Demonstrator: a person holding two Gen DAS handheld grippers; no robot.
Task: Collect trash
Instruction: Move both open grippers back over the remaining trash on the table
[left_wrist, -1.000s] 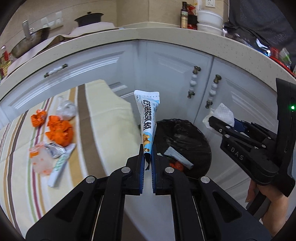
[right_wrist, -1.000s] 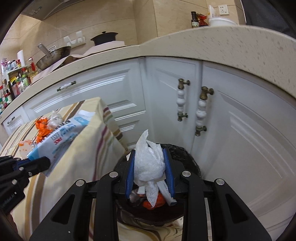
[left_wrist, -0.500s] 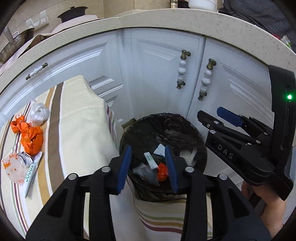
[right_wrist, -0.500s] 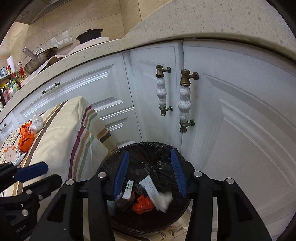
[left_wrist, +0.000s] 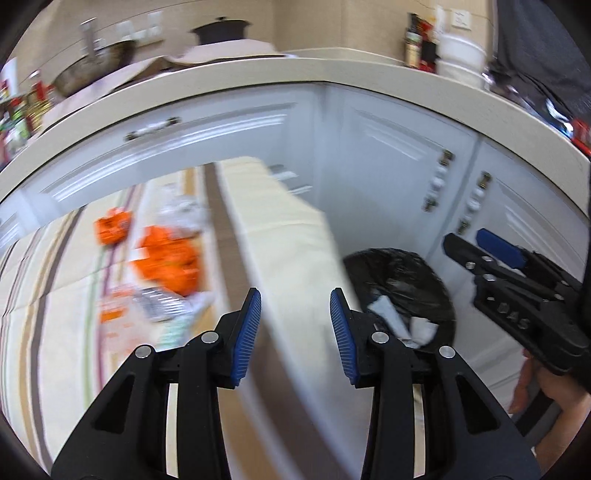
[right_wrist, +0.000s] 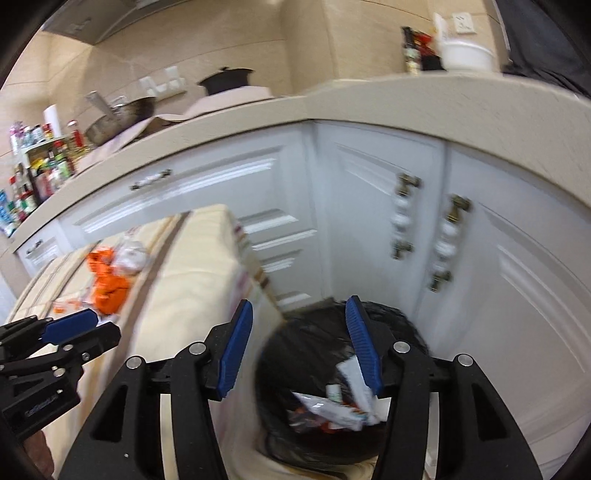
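- Trash bin (right_wrist: 332, 373), lined with a black bag, stands on the floor in the corner where the white cabinet doors (right_wrist: 388, 229) meet, just beside the hanging edge of the striped tablecloth (left_wrist: 280, 236).
- Open room around the bin is narrow: the cloth's edge drops down on one side of it, and the cabinet doors with their brass-and-white handles (right_wrist: 447, 240) close it in behind.
- White wrappers and scraps (right_wrist: 332, 408) lie inside the bin, with a bit of orange among them.
- More trash lies on the cloth-covered table well apart from the bin: orange pieces (left_wrist: 168, 258), a crumpled clear bag (left_wrist: 184, 214) beyond them, and blurred wrappers (left_wrist: 162, 306) nearer the camera.
- Left hand-held gripper (left_wrist: 294, 332) has its blue pads spread wide with nothing between them; it sits over the table's edge, the bin off to its right.
- Right hand-held gripper (right_wrist: 303, 347) is likewise wide apart and holds nothing; it hangs above the bin's near rim, touching neither bag nor cloth.
- In the left wrist view, the right hand (left_wrist: 554, 391) grips its tool from below, beside the bin, fingers pointing towards the cabinets.
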